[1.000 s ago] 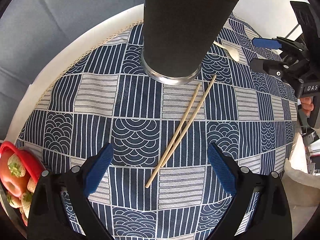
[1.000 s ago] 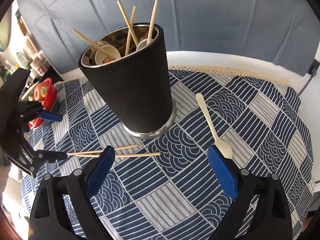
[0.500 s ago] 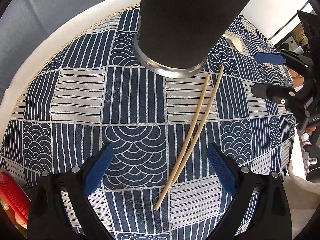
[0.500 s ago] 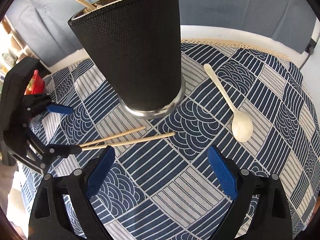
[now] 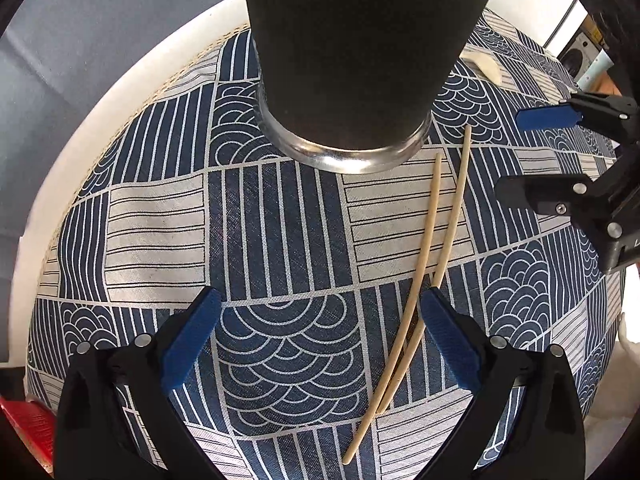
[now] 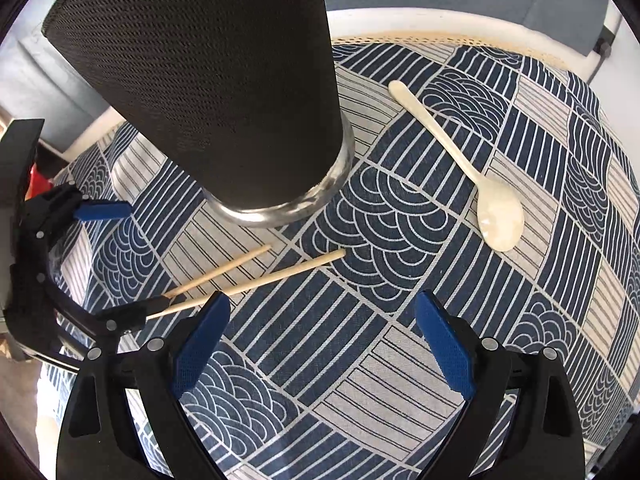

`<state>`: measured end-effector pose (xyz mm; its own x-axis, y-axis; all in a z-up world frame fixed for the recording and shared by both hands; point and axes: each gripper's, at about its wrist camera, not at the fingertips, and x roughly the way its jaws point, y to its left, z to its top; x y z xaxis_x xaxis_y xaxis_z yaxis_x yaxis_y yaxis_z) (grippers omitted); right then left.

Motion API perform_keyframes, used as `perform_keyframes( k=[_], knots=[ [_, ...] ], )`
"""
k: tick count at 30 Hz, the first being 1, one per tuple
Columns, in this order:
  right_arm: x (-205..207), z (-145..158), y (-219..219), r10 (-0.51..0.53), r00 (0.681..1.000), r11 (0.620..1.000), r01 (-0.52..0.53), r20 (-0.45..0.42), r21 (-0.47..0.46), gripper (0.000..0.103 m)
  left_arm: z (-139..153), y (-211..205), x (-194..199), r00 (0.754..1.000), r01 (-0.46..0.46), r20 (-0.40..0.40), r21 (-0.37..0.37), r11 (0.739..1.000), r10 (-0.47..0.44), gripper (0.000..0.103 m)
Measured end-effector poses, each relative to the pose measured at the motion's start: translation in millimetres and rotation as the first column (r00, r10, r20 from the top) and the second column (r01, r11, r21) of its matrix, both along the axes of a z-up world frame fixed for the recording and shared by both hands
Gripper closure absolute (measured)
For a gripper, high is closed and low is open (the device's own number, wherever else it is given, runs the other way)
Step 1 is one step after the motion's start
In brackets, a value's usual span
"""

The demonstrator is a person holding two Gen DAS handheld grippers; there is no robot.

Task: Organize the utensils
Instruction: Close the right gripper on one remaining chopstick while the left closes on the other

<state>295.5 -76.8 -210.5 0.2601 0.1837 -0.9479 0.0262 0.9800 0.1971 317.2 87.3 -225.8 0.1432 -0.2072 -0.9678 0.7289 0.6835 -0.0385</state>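
A tall black utensil holder [image 5: 360, 60] with a metal base stands on the patterned cloth; its top is out of frame in both views. Two wooden chopsticks [image 5: 424, 260] lie side by side in front of it. My left gripper [image 5: 320, 312] is open and low over the cloth, and the chopsticks' near ends run just inside its right finger. In the right wrist view the holder [image 6: 224, 80] fills the upper left, the chopsticks [image 6: 256, 276] lie left of centre and a pale spoon [image 6: 480, 176] lies to the right. My right gripper [image 6: 320, 312] is open and holds nothing.
The blue and white cloth [image 5: 160, 220] covers a round white table [image 5: 80, 128]. A red bowl's edge [image 5: 24, 436] shows at the lower left. The right gripper [image 5: 532, 156] shows in the left wrist view, and the left gripper [image 6: 116, 264] in the right wrist view.
Both grippers have come lower and closer to the holder, which now fills more of each view. The left gripper has moved up around the chopsticks' near ends. Both stay open.
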Motion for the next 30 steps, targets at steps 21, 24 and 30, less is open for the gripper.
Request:
perform_keyframes(
  k=[21,24,30],
  knots=[
    [16.8,-21.3,24.2,-0.243,0.962,0.97,0.238,-0.123,-0.057,0.013,-3.3,-14.7,-8.1,0.999,0.002,0.038,0.036,0.999,-0.003,0.006],
    [22.8,-24.3,35.5,-0.271,0.95,0.96,0.254,-0.153,-0.121,0.014,-0.5,-5.6,-16.8,0.999,0.007,0.036,0.035,0.999,-0.008,0.013],
    [11.9,-10.0,54.3,-0.18,0.982,0.975,0.171,-0.053,-0.14,0.087,13.2,11.3,-26.4,0.998,-0.017,0.059,-0.007,1.0,0.018,0.076]
  ],
)
